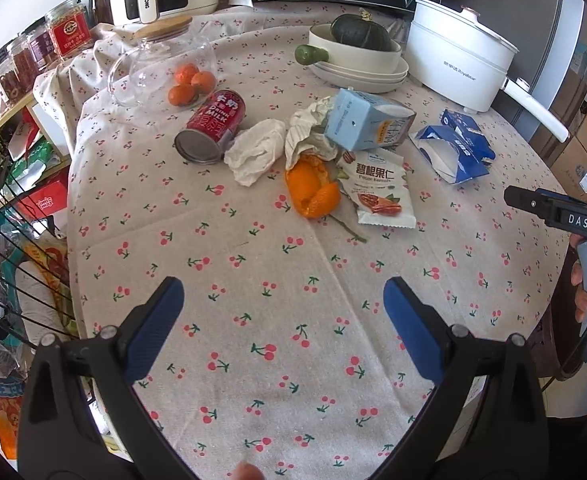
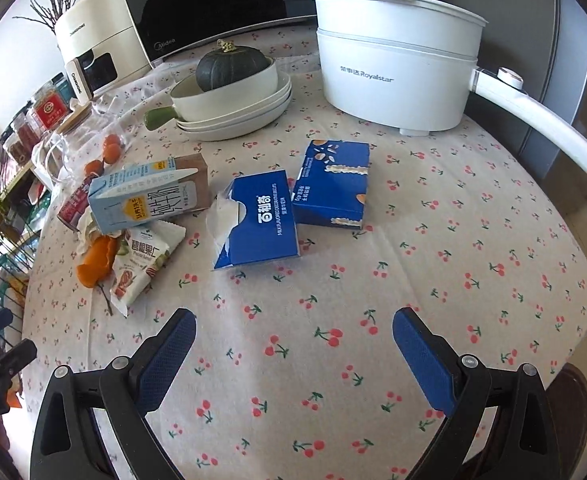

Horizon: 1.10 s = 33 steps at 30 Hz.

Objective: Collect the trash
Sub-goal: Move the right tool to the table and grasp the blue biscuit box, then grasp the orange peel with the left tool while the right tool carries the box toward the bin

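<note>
You have not started collecting yet, judging by how things lie: both tools are empty and every piece of trash sits on the table (image 1: 253,360). Your left hand-held gripper (image 1: 283,312) hovers over bare cloth with its fingers wide apart, and your right hand-held gripper (image 2: 293,340) does the same, well short of the litter. Count what is left: one red milk can (image 1: 211,128) lying on its side, two crumpled tissues (image 1: 257,150) beside it, one pale blue milk carton (image 1: 367,122) tipped over, one orange peel (image 1: 313,190) touching one nut packet (image 1: 381,188), and two blue boxes (image 2: 259,220), the nearer one torn open, the other (image 2: 331,184) just behind it. No bin shows in either view, so you cannot tell where the trash goes. The three small oranges (image 1: 189,82) by the glass jug (image 1: 161,64) look like food, as does the one squash (image 2: 231,68) in the stacked dishes; leave them, probably.
</note>
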### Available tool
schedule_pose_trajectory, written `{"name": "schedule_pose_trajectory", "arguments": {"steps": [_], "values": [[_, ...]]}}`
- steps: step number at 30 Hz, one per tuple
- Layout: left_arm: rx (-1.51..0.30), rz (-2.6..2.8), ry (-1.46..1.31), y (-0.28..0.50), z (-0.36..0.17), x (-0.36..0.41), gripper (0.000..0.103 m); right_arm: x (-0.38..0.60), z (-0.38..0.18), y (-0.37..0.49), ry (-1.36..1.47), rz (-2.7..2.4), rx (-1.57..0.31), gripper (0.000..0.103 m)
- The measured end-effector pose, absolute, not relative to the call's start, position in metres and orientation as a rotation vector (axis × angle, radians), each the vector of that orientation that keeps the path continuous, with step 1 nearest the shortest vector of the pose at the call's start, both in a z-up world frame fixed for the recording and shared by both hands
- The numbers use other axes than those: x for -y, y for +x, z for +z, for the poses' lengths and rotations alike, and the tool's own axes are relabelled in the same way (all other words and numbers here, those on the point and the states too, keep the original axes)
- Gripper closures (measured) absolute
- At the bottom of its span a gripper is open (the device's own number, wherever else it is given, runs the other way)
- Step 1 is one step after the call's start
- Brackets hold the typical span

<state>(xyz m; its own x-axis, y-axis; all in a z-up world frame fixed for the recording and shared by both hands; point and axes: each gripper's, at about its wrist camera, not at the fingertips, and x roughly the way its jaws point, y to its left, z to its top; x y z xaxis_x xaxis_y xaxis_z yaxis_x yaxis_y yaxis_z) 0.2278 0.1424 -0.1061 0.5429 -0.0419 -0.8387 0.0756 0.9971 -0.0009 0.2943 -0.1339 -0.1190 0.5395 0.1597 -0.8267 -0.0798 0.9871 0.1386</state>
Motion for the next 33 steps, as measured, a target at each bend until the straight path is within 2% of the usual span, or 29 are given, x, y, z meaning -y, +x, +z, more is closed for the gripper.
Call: {"name": "schedule_pose_trajectory", "arguments": {"steps": [13, 15, 17, 20, 33], "values": [[-1.021, -0.031, 0.002, 0.234, -0.115, -0.163, 0.003, 0.087, -0.155, 0.356, 0.043, 0.128, -0.992, 0.005], [-1.023, -0.032, 0.002, 0.235, -0.116, -0.163, 0.003, 0.089, -0.156, 0.359, 0.042, 0.112, -0.985, 0.011], [-1.025, -0.034, 0.004, 0.235, -0.116, -0.162, 0.003, 0.091, -0.155, 0.358, 0.036, 0.112, -0.968, 0.022], [-1.026, -0.038, 0.008, 0.236, -0.117, -0.159, 0.003, 0.095, -0.152, 0.354, 0.024, 0.136, -0.967, 0.044], [-1.041, -0.093, 0.024, 0.251, -0.120, -0.146, 0.003, 0.130, -0.129, 0.301, -0.033, 0.194, -1.020, 0.050]]}}
